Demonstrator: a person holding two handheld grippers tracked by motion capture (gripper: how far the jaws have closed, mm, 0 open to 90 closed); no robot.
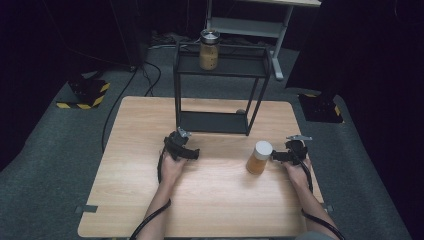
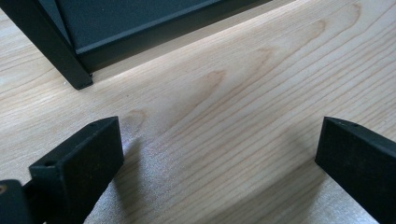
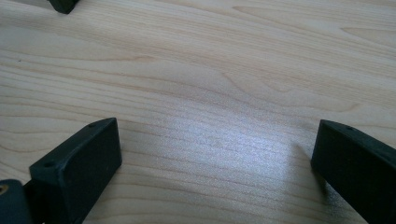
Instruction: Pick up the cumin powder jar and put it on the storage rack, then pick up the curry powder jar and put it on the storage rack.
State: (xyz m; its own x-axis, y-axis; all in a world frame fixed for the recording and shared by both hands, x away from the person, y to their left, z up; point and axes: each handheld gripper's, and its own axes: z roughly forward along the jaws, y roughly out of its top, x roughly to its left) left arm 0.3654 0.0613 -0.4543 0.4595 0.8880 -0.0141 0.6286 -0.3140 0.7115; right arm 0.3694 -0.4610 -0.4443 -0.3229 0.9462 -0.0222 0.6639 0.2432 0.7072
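Sitting on the pale wood-grain table, just left of the right gripper: a white-lidded jar of amber contents, cylindrical, close to the jaw tips but apart from them as far as the high view tells. Resting near the front left leg of the black metal shelf rack: the left gripper, well apart from that jar. Standing on the rack's upper shelf: a second jar, glassy, with a metal lid and similar amber filling.

Spreading wide in the left gripper view: left gripper, two blocky matte black jaws, nothing between them but bare grain, with the rack's square leg and dark lower shelf ahead. Gaping likewise in the right gripper view: right gripper, empty, over glossy planks with a soft glare patch; jar not appearing there, though plain from above. Lying around the table: grey carpet.
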